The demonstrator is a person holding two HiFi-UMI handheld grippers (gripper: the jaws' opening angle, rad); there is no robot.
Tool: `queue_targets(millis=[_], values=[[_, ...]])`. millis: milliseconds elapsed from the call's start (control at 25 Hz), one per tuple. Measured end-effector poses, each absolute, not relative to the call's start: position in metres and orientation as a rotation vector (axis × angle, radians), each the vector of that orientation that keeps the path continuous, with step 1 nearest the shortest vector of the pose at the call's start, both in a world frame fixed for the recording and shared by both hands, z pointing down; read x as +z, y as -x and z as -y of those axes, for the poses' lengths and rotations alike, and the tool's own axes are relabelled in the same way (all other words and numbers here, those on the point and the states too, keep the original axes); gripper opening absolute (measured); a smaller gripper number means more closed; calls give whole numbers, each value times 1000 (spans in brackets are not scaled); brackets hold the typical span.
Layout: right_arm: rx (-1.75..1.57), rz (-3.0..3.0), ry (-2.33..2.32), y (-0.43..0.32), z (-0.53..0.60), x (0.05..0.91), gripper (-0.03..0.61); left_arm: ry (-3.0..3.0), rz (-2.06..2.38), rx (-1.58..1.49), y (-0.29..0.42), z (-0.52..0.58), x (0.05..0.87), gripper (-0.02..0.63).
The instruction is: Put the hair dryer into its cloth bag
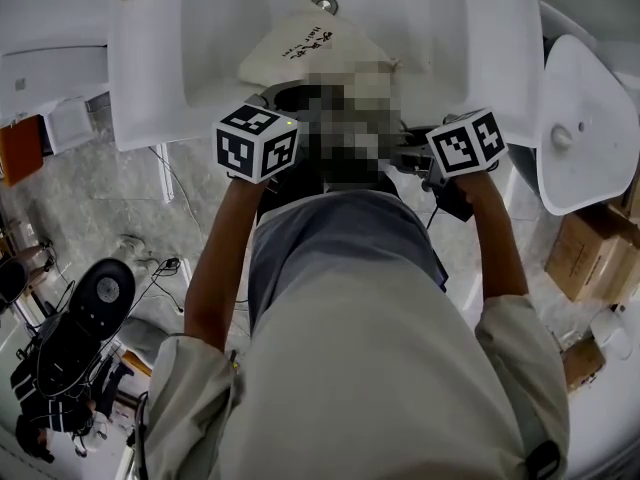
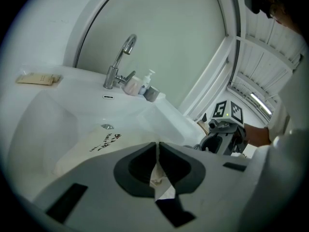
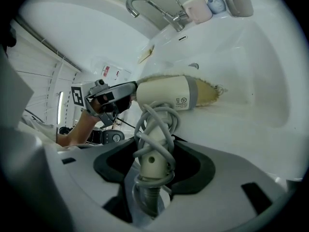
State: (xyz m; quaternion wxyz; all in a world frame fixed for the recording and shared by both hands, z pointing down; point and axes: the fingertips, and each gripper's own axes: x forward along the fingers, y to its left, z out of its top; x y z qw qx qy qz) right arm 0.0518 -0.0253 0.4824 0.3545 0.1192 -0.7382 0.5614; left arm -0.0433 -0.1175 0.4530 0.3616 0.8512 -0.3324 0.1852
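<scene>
Your right claw (image 3: 154, 164) is clamped on the handle of the hair dryer (image 3: 166, 93), and the grey cord (image 3: 157, 117) is wound round that handle. Your left claw (image 2: 157, 167) is all but closed, pinching a fold of the cloth bag (image 2: 91, 146) at its edge. The dryer lies level over the sink (image 2: 43, 122). Its front end is hidden by the bag's cloth and its body is bare. The rest of the bag lies in the basin, printed side up, near the drain (image 2: 107, 126). Beyond, the faucet (image 2: 118, 62) stands at the back rim beside a pink cup (image 2: 131, 86), a pump bottle (image 2: 145, 82) and a grey cup (image 2: 151, 94).
</scene>
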Motion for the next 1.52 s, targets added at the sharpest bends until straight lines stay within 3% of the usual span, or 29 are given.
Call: queue_targets(millis=[1520], values=[[1128, 1821, -250, -34, 80, 493, 242, -2241, 846, 472, 41, 114, 434, 28]])
